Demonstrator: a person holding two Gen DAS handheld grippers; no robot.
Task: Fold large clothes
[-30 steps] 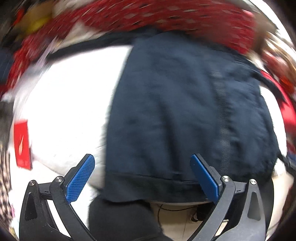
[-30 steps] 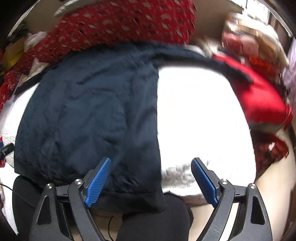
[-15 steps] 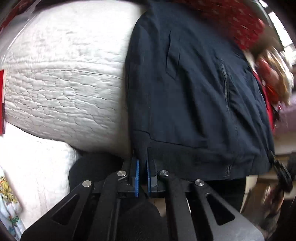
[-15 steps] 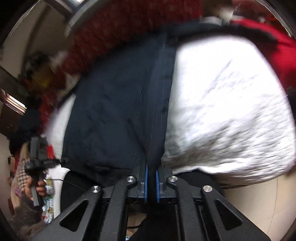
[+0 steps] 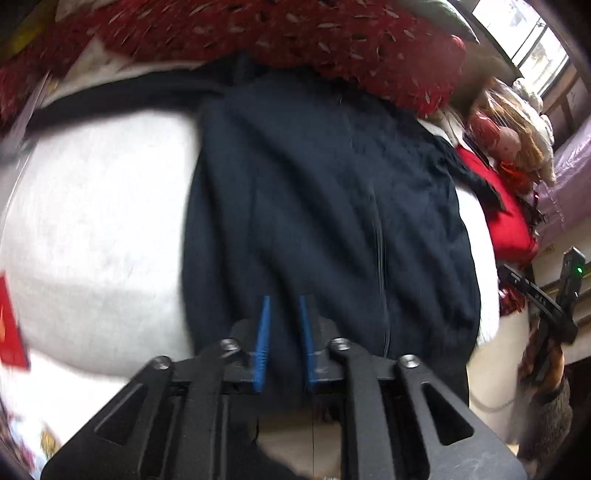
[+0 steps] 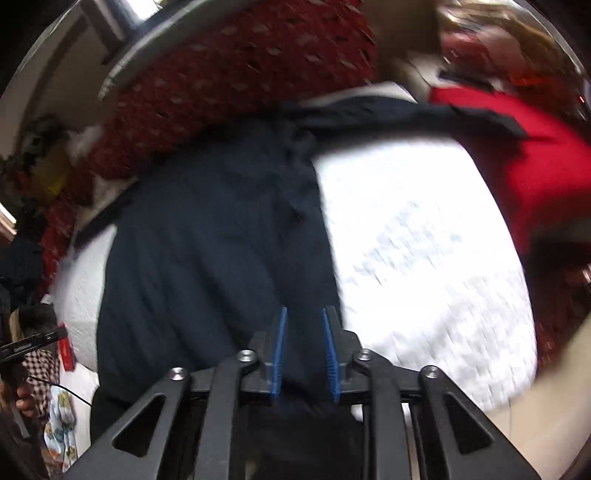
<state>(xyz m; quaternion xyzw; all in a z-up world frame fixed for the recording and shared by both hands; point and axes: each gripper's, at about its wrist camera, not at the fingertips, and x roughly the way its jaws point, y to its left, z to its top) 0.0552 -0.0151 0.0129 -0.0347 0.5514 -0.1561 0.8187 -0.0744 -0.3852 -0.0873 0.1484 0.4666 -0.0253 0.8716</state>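
A dark navy zip jacket (image 5: 325, 206) lies spread on a white quilted bed (image 5: 96, 221), its hem toward me. My left gripper (image 5: 283, 310) is closed to a narrow gap on the jacket's hem, left of the zip. In the right wrist view the same jacket (image 6: 221, 236) covers the left half of the bed (image 6: 424, 258). My right gripper (image 6: 303, 321) is closed to a narrow gap on the hem at the jacket's right edge. Both views are motion-blurred.
A red patterned blanket (image 5: 295, 33) is piled at the far side of the bed. A red garment (image 6: 524, 155) lies at the right, with a jacket sleeve (image 6: 424, 114) across it. A doll (image 5: 509, 140) sits far right. A red card (image 5: 11, 332) lies at the left.
One second ago both grippers were open above the hem. They closed onto the hem and now hold it with the fabric bunched; both views have shifted and tilted up.
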